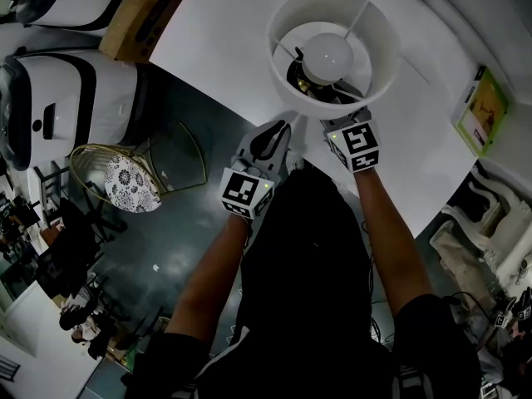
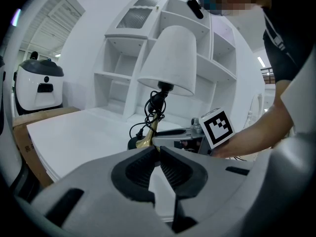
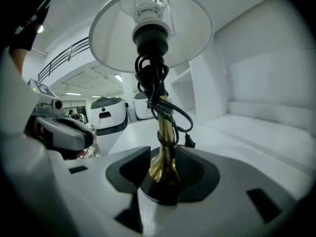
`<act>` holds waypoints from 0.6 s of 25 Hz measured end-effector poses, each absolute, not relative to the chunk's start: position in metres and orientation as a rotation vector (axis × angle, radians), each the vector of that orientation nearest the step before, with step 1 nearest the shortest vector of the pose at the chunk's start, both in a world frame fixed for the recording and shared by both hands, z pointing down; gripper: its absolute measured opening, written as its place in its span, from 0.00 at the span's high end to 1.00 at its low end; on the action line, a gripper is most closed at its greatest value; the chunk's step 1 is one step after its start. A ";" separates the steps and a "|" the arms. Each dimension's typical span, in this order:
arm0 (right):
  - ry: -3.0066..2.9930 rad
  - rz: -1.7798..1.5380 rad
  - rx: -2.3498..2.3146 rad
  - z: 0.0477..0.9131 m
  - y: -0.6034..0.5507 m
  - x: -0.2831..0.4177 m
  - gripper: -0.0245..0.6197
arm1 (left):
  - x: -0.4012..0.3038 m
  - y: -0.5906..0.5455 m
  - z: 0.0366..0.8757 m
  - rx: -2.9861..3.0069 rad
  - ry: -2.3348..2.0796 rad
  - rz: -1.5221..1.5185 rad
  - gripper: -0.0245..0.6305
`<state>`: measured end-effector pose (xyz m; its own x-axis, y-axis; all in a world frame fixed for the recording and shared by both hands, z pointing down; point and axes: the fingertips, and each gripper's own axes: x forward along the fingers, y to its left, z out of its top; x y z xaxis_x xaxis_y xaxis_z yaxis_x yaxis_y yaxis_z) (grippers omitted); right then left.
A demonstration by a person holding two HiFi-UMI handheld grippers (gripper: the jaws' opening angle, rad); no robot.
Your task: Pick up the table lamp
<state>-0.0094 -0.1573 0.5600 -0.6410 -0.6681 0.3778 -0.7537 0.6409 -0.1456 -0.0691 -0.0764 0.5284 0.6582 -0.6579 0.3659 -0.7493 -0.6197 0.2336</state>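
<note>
Right gripper (image 3: 164, 154) has its jaws parted on either side of the brass stem (image 3: 166, 132) of the table lamp (image 3: 148, 28) — the pads are not visibly pressing it. Upright on the white table (image 1: 224, 48) stands the lamp, a black cord (image 3: 178, 113) looped round its stem. Left gripper (image 2: 159, 149) — jaws together, empty — hovers near it.
</note>
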 end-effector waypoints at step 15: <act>-2.578 0.430 1.170 0.560 -0.163 -0.013 0.67 | -0.072 -0.077 0.530 2.500 -1.120 0.386 0.93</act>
